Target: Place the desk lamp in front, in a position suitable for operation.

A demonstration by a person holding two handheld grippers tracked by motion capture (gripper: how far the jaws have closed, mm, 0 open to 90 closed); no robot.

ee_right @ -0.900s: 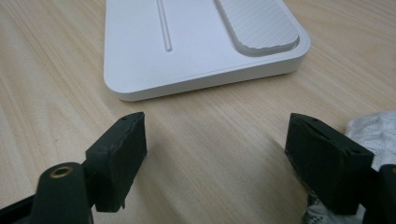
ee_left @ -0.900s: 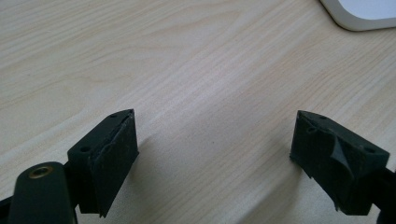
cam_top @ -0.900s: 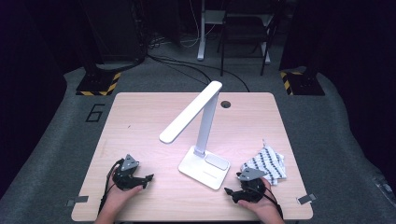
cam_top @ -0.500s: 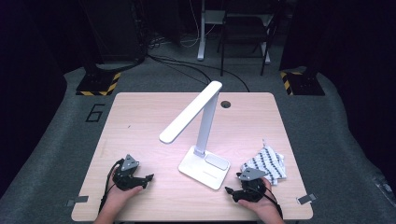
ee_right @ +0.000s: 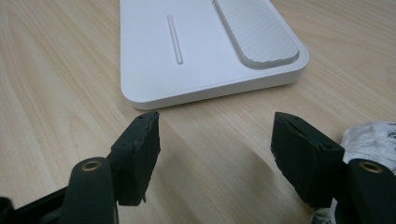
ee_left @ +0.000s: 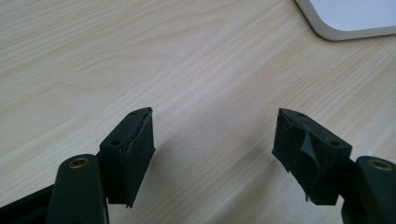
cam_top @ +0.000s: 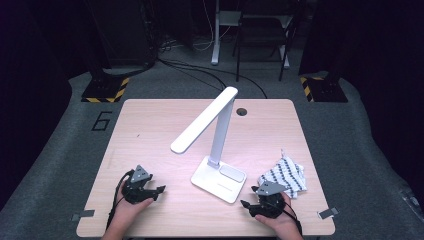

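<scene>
White lamp [cam_top: 216,150], black-and-white patterned cloth [cam_top: 286,176], pale wood-grain table [cam_top: 150,130], black grippers.

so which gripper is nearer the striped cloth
Right. The right gripper sits just beside the striped cloth, at its near-left corner, jaws open. The left gripper is across the table, on the far side of the lamp base.

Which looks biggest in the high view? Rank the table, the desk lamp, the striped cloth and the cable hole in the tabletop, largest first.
1. Table
2. Desk lamp
3. Striped cloth
4. Cable hole

All four sit on the same surface, so nearness to the camera does not blur the order.
</scene>
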